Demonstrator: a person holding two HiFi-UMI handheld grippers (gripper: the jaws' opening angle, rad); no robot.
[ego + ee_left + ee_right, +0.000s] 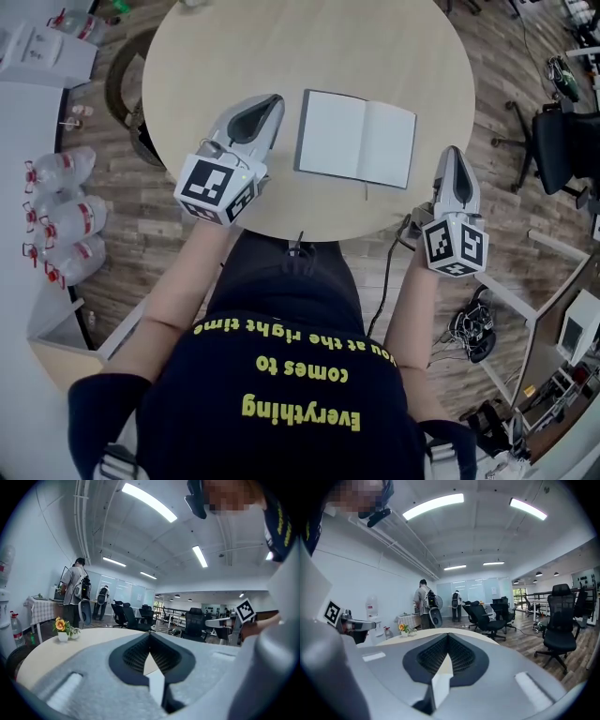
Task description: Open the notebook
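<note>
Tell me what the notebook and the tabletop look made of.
Open white notebook: matte paper pages, flat and unglossy; the thin dark rim suggests a card or leatherette cover. Round pale beige table: likely smooth laminate or veneer, even tone, soft sheen.

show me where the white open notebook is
Head view: the white open notebook lies on the round beige table near its front edge, between the left gripper and right gripper.

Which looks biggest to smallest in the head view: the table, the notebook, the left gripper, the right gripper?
1. table
2. notebook
3. left gripper and right gripper: the left looks slightly bigger, but both seem held nearer the camera than the notebook, so their places are unsure.
</note>
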